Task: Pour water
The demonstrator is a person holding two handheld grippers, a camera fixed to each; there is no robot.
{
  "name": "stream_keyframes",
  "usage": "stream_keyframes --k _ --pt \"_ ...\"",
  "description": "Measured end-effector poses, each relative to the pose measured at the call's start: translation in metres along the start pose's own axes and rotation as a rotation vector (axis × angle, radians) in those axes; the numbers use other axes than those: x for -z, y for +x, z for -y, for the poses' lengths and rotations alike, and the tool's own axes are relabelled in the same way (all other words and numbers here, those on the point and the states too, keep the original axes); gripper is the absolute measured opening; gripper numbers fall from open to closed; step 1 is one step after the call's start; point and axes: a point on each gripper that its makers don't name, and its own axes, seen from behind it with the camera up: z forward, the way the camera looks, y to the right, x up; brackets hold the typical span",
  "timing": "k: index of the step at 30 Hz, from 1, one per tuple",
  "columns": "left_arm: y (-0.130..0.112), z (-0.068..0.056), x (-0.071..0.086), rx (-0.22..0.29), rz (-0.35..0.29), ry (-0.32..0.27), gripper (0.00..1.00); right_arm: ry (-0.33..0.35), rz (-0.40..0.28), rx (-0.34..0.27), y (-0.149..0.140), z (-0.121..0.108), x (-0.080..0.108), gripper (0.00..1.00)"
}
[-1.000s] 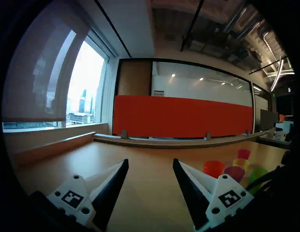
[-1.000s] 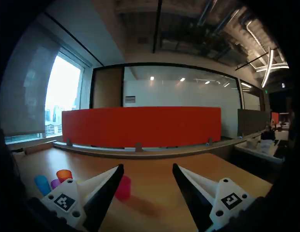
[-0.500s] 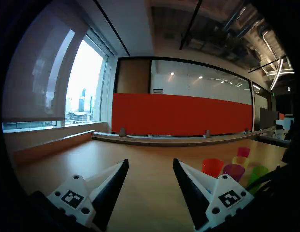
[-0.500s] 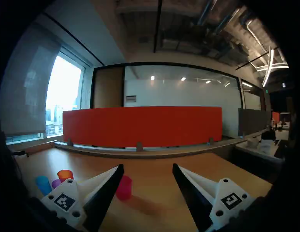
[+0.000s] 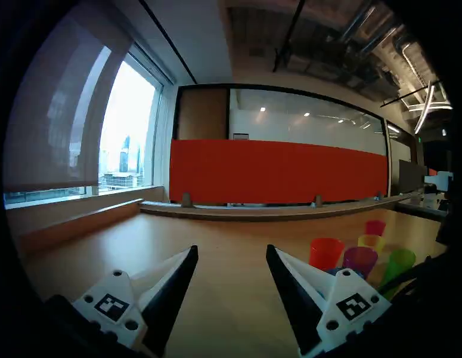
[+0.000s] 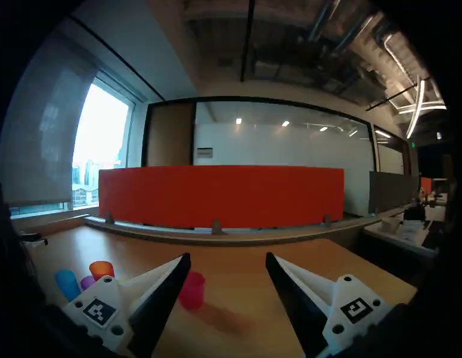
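Several coloured plastic cups stand on the wooden desk. In the left gripper view an orange cup (image 5: 326, 252), a purple cup (image 5: 360, 260), a yellow cup (image 5: 370, 241), a pink cup (image 5: 375, 227) and a green cup (image 5: 399, 263) cluster at the right, beyond my left gripper (image 5: 231, 262), which is open and holds nothing. In the right gripper view a pink cup (image 6: 192, 290) stands just ahead between the fingers, nearer the left one. An orange cup (image 6: 101, 269), a blue cup (image 6: 67, 284) and a purple cup (image 6: 87, 281) sit at the far left. My right gripper (image 6: 228, 267) is open and empty.
A red divider panel (image 5: 278, 172) runs along the desk's far edge. A large window (image 5: 120, 149) and a wooden ledge (image 5: 76, 224) line the left side. More desks with clutter (image 6: 409, 224) lie to the right. Bare desk top (image 5: 231, 280) stretches ahead of both grippers.
The left gripper view has tilted slightly, so the cups sit a little lower and more of them show. The right gripper view has shifted slightly. Both grippers stay open.
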Motion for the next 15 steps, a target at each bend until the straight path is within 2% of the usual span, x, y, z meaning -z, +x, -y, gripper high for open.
stream_keyframes --k 6,15 --pt "-0.0008 -0.0031 -0.0023 -0.021 0.001 -0.003 0.84 0.004 0.001 -0.003 -0.0010 0.0009 -0.0004 0.98" --pt "-0.0006 -0.0056 -0.0010 -0.024 0.000 -0.009 0.84 -0.003 0.001 -0.008 -0.0020 -0.0035 0.0032 0.97"
